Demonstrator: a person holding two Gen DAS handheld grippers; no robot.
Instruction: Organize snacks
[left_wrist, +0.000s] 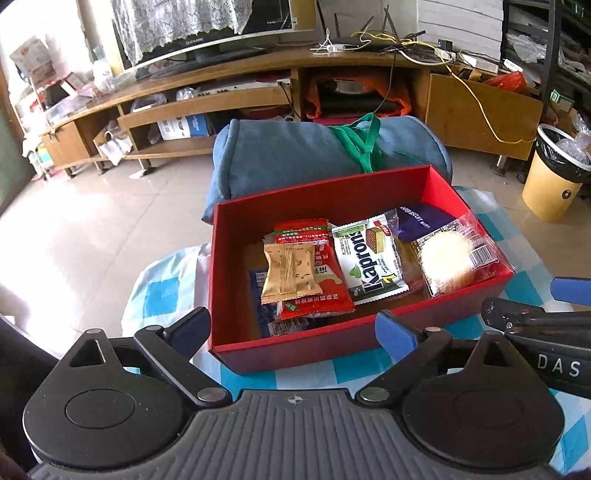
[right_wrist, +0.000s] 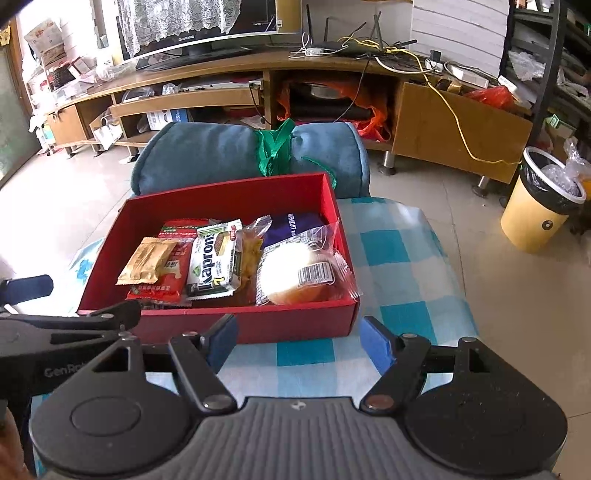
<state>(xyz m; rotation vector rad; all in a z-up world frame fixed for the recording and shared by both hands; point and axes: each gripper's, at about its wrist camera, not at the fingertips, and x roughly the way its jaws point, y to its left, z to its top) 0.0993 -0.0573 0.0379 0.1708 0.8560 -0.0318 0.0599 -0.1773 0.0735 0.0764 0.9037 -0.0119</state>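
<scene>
**A:** How do your jaws stand?

**B:** Both pairs are apart and hold nothing. My left gripper (left_wrist: 291, 326) has its blue pads spread wide, just short of the near wall of the red cardboard box (left_wrist: 295, 350). My right gripper (right_wrist: 299, 341) is less wide, over the blue-and-white checked cloth (right_wrist: 399, 243) on the worktop, by the box's near right corner.

**A:** And the snacks?

**B:** All inside the box. A gold foil sachet (left_wrist: 288, 273) lies on a red printed packet (left_wrist: 314, 295); beside them a white-and-green Kapron wafer pack (left_wrist: 369, 258), then a dark purple biscuit pack (left_wrist: 421, 221) at the back and a round pale bun in clear wrap (left_wrist: 447, 258) at the right end.

**A:** What could go wrong from here?

**B:** I judge three things. The bun's wrap laps over the right rim, so a brush from my right pads could drag it out. The sachet sits loose on top and may slide if I nudge the packet. And my two grippers are close together; reaching in at once, they could knock each other or shove the light box along the cloth.

**A:** Anything around in the way?

**B:** A rolled blue cushion with a green strap (right_wrist: 251, 155) lies right behind the box, blocking a push backward. The yellow bin (right_wrist: 535, 210) and wooden TV stand (right_wrist: 443, 122) are well apart.
</scene>
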